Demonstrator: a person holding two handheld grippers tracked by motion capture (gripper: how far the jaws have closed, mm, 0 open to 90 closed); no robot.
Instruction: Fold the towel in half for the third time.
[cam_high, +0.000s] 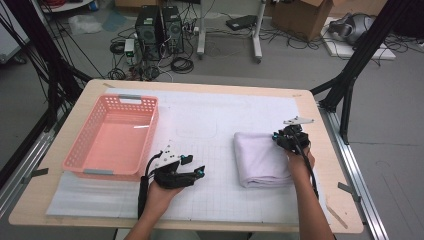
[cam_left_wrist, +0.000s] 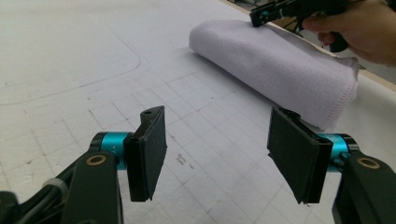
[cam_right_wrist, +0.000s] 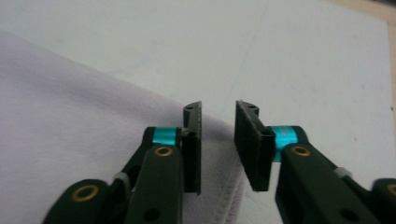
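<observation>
While my left gripper rests low over the white gridded mat, just in front of the pink basket, its jaws stand wide apart with nothing between them; in the left gripper view I look through that gap across bare grid lines toward the folded towel. My left hand wraps the body of the tool, and the jaws point to the right, toward the towel, which lies well apart from them.

The towel is a pale lilac, folded into a thick oblong, and it lies on the mat right of centre, its long side running away from me. The basket sits well apart from it on the left side of the table.

My right gripper is at the towel's far right corner, held from behind by my right hand. In the right gripper view its jaws stand a narrow gap apart, over the stitched edge of the towel. The left pad sits over the cloth, the right pad beside the hem with the white mat beyond it. The gap itself looks free of cloth; whether the pads touch the fabric beneath I cannot tell. I grip nothing with this tool.
</observation>
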